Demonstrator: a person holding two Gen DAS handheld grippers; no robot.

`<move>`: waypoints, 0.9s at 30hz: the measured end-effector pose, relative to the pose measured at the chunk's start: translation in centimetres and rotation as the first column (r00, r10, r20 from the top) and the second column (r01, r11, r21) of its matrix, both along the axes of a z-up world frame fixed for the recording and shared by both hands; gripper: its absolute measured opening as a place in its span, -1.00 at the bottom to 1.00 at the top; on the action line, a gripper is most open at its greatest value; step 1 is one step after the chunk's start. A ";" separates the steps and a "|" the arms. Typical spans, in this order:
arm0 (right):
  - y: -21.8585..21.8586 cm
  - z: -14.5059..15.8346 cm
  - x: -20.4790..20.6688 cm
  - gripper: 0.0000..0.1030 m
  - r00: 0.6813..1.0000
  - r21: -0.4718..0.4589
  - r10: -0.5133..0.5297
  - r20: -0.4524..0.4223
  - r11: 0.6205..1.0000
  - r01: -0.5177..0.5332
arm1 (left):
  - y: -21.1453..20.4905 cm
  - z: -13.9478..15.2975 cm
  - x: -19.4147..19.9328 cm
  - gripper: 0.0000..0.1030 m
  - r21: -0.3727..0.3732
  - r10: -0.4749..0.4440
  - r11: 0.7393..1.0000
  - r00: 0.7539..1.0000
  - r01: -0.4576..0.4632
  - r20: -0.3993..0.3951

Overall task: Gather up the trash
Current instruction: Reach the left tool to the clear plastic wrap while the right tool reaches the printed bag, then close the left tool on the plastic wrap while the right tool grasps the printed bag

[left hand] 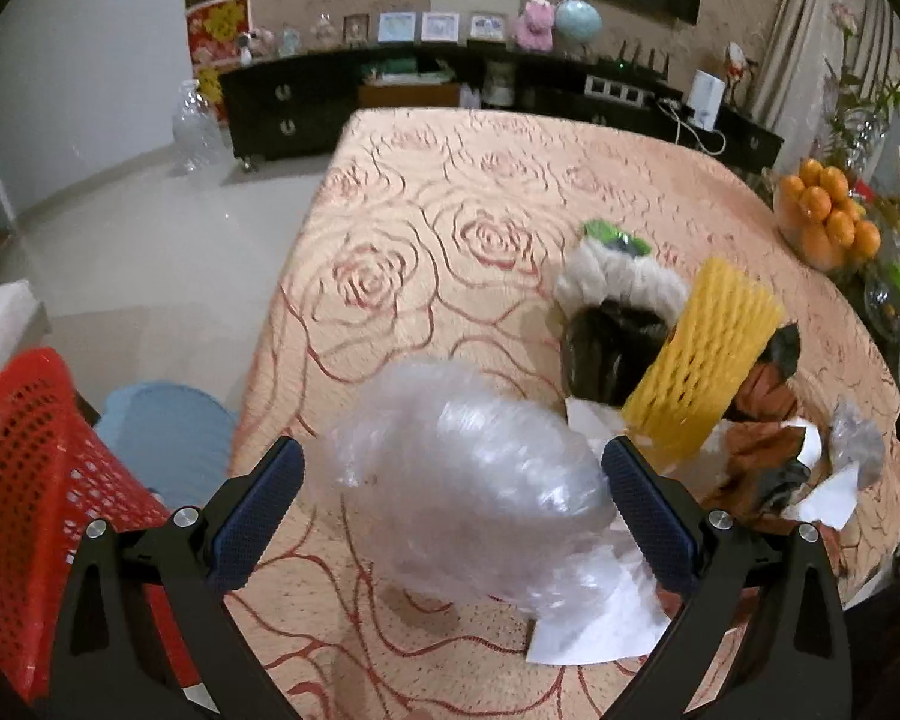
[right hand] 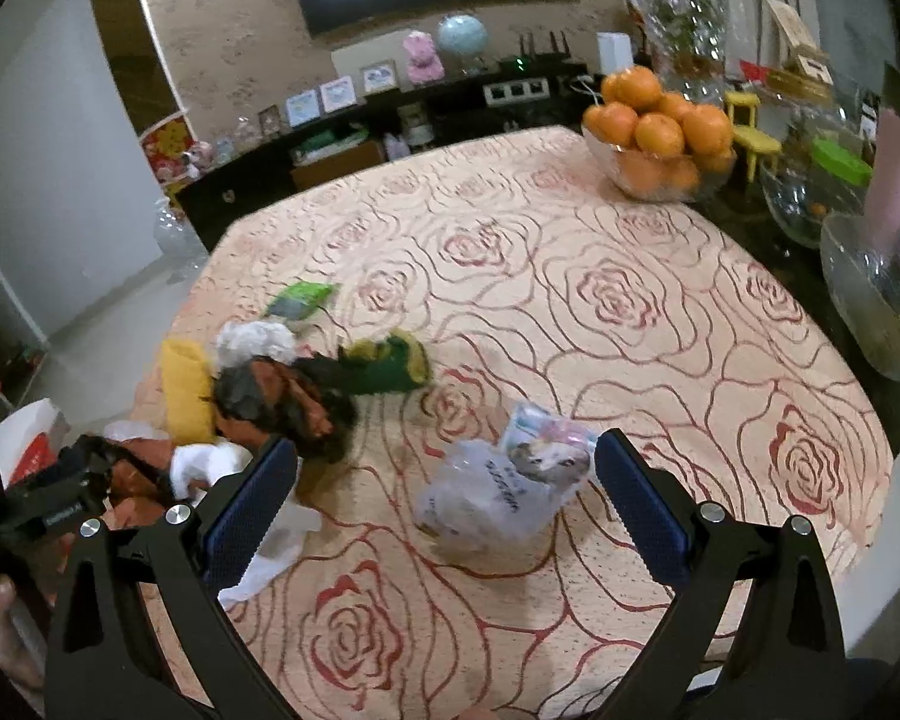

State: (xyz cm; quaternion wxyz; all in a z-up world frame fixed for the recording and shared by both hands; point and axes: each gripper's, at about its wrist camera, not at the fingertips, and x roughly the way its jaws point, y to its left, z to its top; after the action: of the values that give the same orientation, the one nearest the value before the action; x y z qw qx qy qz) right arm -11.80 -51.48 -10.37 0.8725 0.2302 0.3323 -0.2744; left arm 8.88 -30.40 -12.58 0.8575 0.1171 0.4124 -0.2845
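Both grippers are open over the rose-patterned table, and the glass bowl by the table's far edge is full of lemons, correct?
Not lemons: the right wrist view shows the glass bowl piled with oranges. The left gripper and right gripper are open.

The setting was a home living room: a rose-patterned tablecloth (right hand: 570, 312) covered the table, a bowl of oranges (right hand: 660, 138) stood at 1 o'clock, and framed pictures (left hand: 417, 26) lined a dark sideboard (left hand: 342, 102) at 12 o'clock.
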 end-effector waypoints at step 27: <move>-1.2 -4.0 0.9 0.76 0.996 0.030 0.019 -0.083 0.999 -0.016 | 5.1 4.7 -1.2 -0.05 -0.259 -0.016 0.966 1.000 0.013 -0.010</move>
State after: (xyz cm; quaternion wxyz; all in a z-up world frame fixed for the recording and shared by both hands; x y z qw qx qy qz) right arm -10.86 -52.72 -14.35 0.8569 0.2283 0.3742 -0.2712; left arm 7.64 -25.27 -7.85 0.8608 0.0054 0.3761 -0.3429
